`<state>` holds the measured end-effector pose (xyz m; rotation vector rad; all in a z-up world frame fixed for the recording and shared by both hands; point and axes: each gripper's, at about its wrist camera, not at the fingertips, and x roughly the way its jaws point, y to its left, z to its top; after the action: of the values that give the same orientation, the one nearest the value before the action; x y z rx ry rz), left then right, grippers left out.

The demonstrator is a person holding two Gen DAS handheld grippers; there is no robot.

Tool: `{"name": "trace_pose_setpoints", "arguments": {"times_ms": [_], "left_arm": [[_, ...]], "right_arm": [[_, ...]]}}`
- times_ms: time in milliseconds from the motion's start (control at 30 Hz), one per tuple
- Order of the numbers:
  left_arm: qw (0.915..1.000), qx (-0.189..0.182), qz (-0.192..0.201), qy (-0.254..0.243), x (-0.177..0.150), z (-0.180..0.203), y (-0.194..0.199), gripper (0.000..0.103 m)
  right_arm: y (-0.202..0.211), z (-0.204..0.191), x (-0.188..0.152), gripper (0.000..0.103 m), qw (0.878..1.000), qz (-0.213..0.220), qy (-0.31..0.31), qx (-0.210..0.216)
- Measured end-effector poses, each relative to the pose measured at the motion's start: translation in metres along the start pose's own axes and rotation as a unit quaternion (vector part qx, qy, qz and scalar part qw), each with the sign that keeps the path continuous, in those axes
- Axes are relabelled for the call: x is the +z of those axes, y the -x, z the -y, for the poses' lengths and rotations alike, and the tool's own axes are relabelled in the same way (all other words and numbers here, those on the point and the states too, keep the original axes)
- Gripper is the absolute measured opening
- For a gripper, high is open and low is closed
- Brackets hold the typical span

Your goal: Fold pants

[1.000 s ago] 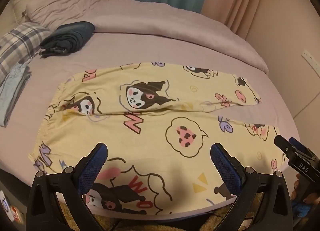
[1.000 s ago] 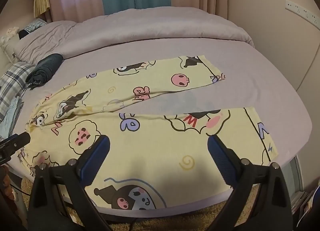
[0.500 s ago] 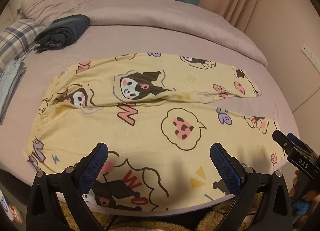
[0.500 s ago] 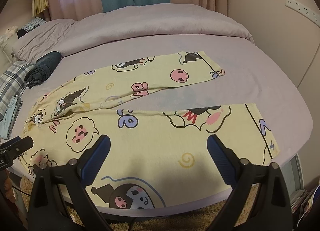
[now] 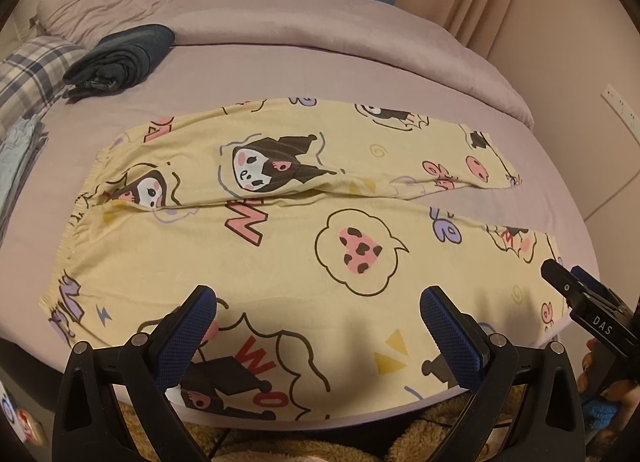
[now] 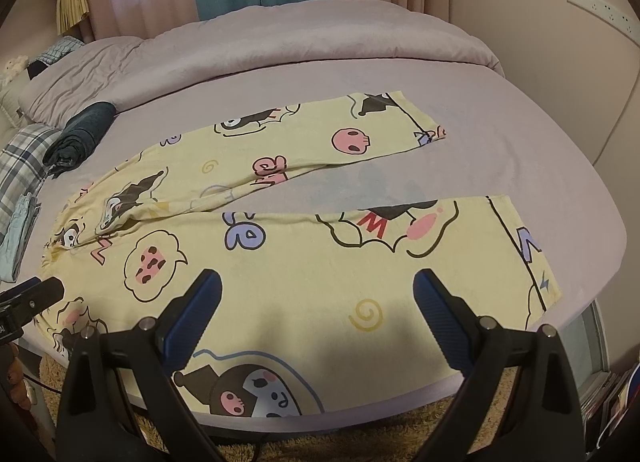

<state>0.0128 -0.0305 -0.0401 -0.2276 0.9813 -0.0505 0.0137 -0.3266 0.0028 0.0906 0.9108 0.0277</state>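
Pants (image 5: 288, 230) in pale yellow with cartoon prints lie flat and unfolded on the mauve bed (image 5: 280, 74), near its front edge. Their long axis runs left to right across both of my views. The elastic waistband (image 5: 76, 222) points left, toward the folded clothes at the bed's side; the two leg hems point right. The legs fork apart toward the right, with a wedge of bare sheet between them. The far leg (image 6: 320, 142) angles away from me; the near leg (image 6: 400, 262) lies along the front edge.

My left gripper (image 5: 318, 326) hovers over the waist-side half of the near leg, fingers spread wide, holding nothing. My right gripper (image 6: 318, 310) hovers over the hem-side half of the same leg, fingers likewise spread wide and empty. I cannot tell whether either touches the fabric.

A rolled dark garment (image 5: 120, 60) rests well apart from the pants, beyond the waistband, beside a plaid garment (image 5: 28, 78).
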Motion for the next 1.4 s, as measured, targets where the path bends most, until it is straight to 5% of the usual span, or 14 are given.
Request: {"name": "trace_pose_setpoints", "arguments": {"times_ms": [1000,1400], "left_arm": [[0.9995,0.005,-0.022,0.022,-0.002,-0.011,-0.007,0.099],[0.9954,0.062,-0.019,0.070,0.002,-0.053,-0.012,0.099]], "right_arm": [[-0.006,0.007,-0.004,0.095,1.000,-0.011,-0.008,0.000],[-0.013,0.052,-0.009,0.093,0.998,-0.014,-0.060,-0.022]]}}
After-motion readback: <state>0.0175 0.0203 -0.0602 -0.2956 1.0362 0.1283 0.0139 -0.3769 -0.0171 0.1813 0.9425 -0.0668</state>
